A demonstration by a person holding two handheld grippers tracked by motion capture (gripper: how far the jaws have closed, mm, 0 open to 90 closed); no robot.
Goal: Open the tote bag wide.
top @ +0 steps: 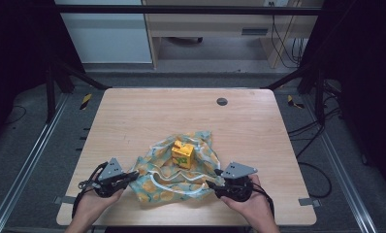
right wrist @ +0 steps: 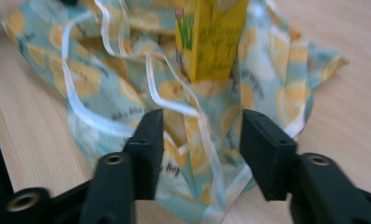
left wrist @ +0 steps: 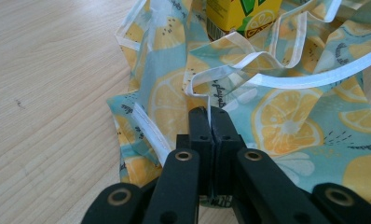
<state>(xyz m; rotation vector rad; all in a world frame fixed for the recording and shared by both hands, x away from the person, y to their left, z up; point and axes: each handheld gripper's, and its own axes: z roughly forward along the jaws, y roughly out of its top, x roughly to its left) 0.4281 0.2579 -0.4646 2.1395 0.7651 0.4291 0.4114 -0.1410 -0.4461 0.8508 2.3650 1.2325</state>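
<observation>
Teal cloth printed with lemon slices and edged in white binding, a crumpled fabric bag [top: 176, 174], lies on the near half of my pale wooden table [top: 133, 111]. On the cloth, toward its far side, stands 1 yellow drink carton [top: 183, 154], upright, with green lettering on its side.

I work 2 hand-held grippers, 1 at each near corner of the bag. My left gripper [left wrist: 210, 122] sits at the bag's left edge in the high view. Its 2 black jaws are pressed together, pinching a thin fold of the lemon-print cloth; in the left gripper view the white edge of the fabric rises from the seam between them.

My right gripper [right wrist: 200, 133] sits at the bag's right near edge. Its jaws stand spread apart. In the right gripper view, cloth and a white strap [right wrist: 174, 105] lie in the gap between the jaws, but the pads do not press on them. The carton stands just beyond that gap.

A small dark round fitting [top: 222, 101] sits in the tabletop near the far edge, well apart from the bag.
</observation>
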